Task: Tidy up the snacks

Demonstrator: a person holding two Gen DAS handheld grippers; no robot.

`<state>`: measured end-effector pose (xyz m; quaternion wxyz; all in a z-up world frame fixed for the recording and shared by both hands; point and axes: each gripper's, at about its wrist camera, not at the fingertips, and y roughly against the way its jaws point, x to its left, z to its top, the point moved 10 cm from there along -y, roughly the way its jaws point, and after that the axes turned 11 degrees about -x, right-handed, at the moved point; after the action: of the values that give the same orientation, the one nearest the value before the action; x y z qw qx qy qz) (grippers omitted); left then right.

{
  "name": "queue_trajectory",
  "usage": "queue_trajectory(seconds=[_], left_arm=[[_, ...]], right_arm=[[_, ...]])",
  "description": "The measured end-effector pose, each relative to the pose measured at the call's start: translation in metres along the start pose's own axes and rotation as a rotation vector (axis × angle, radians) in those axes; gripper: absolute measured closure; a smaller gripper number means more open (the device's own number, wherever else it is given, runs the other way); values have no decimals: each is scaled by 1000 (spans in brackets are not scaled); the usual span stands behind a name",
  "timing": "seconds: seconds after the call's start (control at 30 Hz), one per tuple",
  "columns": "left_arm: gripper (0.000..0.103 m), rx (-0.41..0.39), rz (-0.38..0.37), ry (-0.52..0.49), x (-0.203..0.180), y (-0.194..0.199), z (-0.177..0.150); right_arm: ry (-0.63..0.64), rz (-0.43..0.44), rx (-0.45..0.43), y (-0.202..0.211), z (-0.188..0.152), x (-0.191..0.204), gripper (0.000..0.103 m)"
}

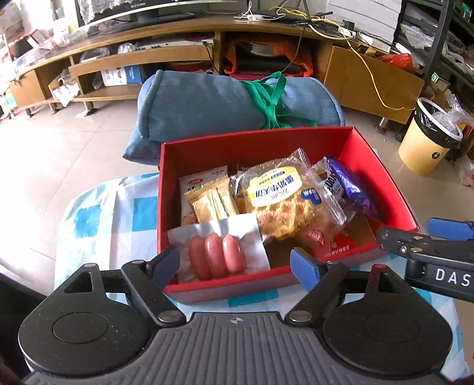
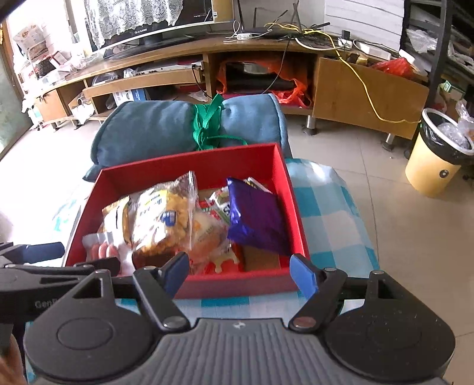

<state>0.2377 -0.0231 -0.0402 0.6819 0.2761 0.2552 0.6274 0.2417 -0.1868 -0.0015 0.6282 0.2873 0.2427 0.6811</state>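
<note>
Since snacks already fill red box (image 1: 382,177), both grippers, left (image 1: 237,263) & right (image 2: 240,268), are held spread, empty; nxt a stray pkt must be sought.

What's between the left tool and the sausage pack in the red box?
Nothing visible. The left tool is open just short of the red box's near wall, and the sausage pack lies uncovered right behind that wall, on top of the other snacks.

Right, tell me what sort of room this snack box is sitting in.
Most likely a home living room: a long wooden TV stand with a television under a lace cover, a tiled floor, and a yellow waste bin beside cluttered shelves.
</note>
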Motion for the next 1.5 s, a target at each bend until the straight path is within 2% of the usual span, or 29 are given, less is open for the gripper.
queue_trajectory(seconds=[0.33, 0.43, 0.6, 1.5], left_arm=[[16, 27, -13, -19, -6, 15, -30], [10, 32, -13, -17, -6, 20, -39], [10, 35, -22, -19, -9, 30, -50], [8, 27, -25, -25, -9, 70, -89]], right_arm=[[-13, -4, 22, 23, -33, -1, 29], [-18, -6, 30, 30, -43, -1, 29], [-27, 2, 45, 38, -60, 3, 29], [-75, 17, 50, 77, -96, 7, 29]])
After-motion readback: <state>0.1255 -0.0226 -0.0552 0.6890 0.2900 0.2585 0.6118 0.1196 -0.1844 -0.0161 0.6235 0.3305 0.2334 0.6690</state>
